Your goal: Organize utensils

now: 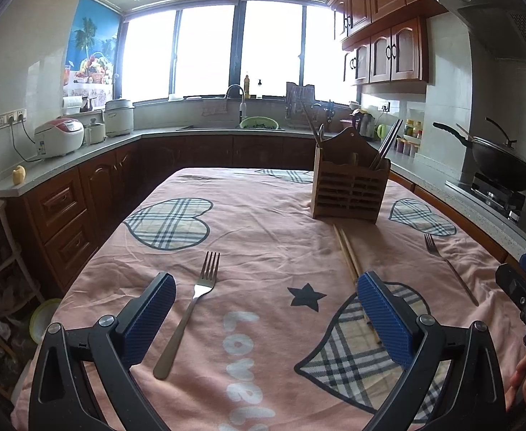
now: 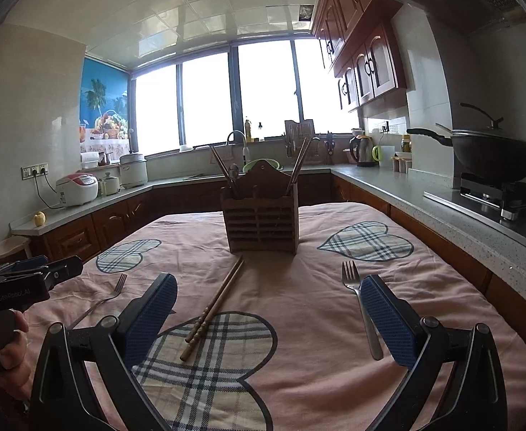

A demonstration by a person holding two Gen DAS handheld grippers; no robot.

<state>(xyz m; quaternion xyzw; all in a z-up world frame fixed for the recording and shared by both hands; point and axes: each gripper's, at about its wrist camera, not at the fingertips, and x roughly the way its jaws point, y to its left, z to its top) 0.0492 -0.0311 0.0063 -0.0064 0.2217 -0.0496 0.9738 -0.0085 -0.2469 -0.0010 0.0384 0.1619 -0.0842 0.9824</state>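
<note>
A wooden slatted utensil holder stands far on the pink tablecloth, with chopsticks and a spoon in it. A pair of wooden chopsticks lies in front of it. One metal fork lies at the left, a second fork at the right. My left gripper is open and empty above the cloth, the left fork just inside its left finger. My right gripper is open and empty, the chopsticks between its fingers, the right fork beside its right finger.
The table is ringed by kitchen counters: a wok on a stove at the right, a sink at the back, rice cookers at the left. Each gripper shows at the edge of the other's view.
</note>
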